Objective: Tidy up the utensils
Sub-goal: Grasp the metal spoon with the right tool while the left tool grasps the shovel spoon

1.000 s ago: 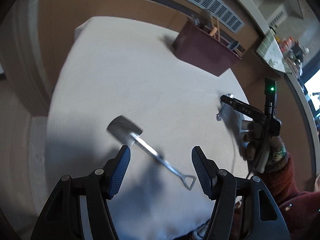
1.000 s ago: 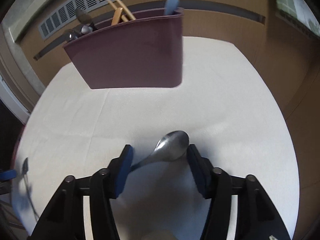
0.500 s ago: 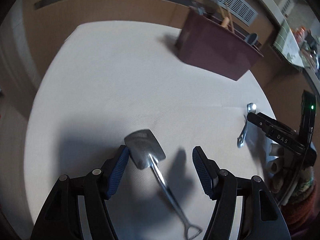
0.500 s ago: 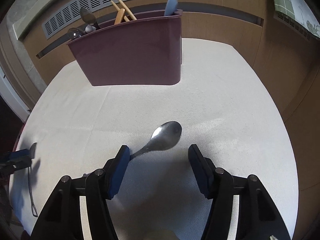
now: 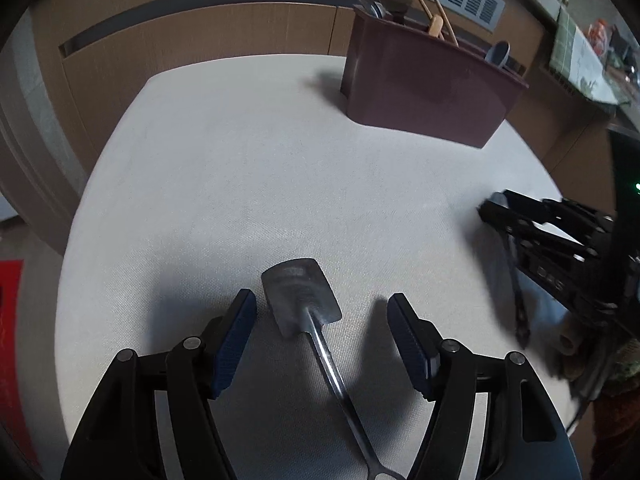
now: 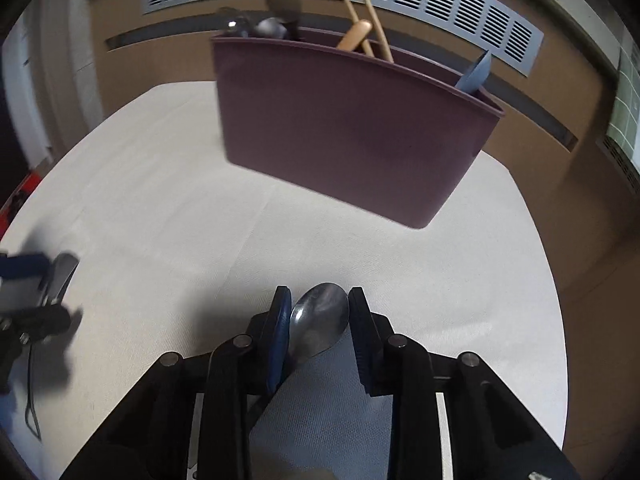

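A metal spatula (image 5: pixel 302 298) lies on the white tablecloth (image 5: pixel 240 168). My left gripper (image 5: pixel 322 338) is open with the spatula's blade and handle between its fingers, not touching them. My right gripper (image 6: pixel 320 320) is shut on a metal spoon (image 6: pixel 318 320), whose bowl sits between the blue pads above the cloth. The right gripper and spoon also show in the left wrist view (image 5: pixel 516 216). The maroon utensil holder (image 6: pixel 344 136) stands at the back of the table and holds several utensils.
The holder also shows in the left wrist view (image 5: pixel 424 88). Wooden wall panels (image 5: pixel 200 40) and a vent grille (image 6: pixel 440 4) run behind the table. The table's rounded edge (image 6: pixel 556 300) falls away on the right.
My right gripper has closed on the spoon and swung towards the holder. My left gripper has turned and moved in so the spatula lies lengthwise between its open fingers.
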Motion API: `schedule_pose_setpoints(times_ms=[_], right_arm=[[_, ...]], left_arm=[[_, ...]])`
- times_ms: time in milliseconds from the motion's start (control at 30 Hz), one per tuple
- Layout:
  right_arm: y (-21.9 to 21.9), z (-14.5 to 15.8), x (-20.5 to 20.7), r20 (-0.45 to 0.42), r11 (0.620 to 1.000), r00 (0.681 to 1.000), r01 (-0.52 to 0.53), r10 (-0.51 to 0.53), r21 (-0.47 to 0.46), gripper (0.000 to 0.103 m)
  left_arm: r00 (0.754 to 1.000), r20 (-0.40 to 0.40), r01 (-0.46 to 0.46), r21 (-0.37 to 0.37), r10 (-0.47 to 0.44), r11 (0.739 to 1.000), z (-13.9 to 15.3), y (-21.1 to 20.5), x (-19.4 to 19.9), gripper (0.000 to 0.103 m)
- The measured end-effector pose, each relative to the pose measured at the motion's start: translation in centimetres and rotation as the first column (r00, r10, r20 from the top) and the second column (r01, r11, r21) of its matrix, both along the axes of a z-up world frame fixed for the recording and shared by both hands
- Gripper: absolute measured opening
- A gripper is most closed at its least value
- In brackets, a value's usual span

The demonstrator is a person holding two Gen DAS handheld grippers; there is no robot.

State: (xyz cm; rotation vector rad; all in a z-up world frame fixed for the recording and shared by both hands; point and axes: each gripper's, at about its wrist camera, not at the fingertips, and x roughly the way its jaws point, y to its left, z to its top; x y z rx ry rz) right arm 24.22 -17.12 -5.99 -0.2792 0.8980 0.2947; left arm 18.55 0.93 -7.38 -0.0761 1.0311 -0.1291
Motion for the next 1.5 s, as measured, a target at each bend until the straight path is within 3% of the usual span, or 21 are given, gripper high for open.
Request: schedule_pose_setpoints(times_ms=[133,333,433,633,867,1067,1267,1433,1500], right_arm=[[-2.1,0.2,-2.1,-0.01,0.999,0.999,-0.033,0.033,0.016,0.027],[-5.8,0.3,-4.3,-0.006,1.0,1.0,-0.001,0.001,0.017,0.027],[-7.7,0.1,-4.9,-0.018,0.999,1.0,0.023,-0.022,0.046,0.029],[-7.4,0.0,-5.4,-0.017,0.998,0.999,0.041,-0.04,0.041,0.031],[-9.2,-0.2,-5.6,-0.092,0.986,0.991,0.108,-0.097,0.128,0.045],[-8.7,0.0,-5.7,-0.095,0.99,0.992,0.094,-0.084,0.102,0.046],[-10.0,0.9,-7.3,-0.081,0.97,0.982,0.181,-0.17,0.164,0.039],[-10.2,0.8,-7.4,-0.129,0.931,0.962,0.267,-0.241,0.25,0.04],[-9.4,0.5,-6.4,-0.146,0.929,0.953,0.292,-0.264,0.226,0.04]], left_arm=[[1.0,-0.013,-0.014,0.046,0.014,0.999,-0.2,-0.8,0.2,0.071],[0.996,-0.009,-0.088,0.002,0.088,0.996,0.0,-0.7,0.7,0.071],[0.998,-0.004,-0.057,-0.015,0.057,0.998,0.1,-1.8,1.3,0.071],[1.0,0.003,0.019,-0.022,-0.019,1.0,0.2,-3.6,1.8,0.07],[0.999,-0.011,0.037,0.0,-0.037,0.999,0.1,-2.2,-0.2,0.067],[0.999,-0.033,0.003,-0.064,-0.005,0.998,0.5,-1.4,0.7,0.052],[0.999,0.028,0.036,0.11,-0.04,0.993,-0.1,-4.2,0.8,0.052],[0.999,0.043,0.019,0.055,-0.022,0.998,0.1,-3.5,0.0,0.051],[0.999,0.034,0.02,0.017,-0.02,1.0,0.3,-2.7,-0.5,0.051]])
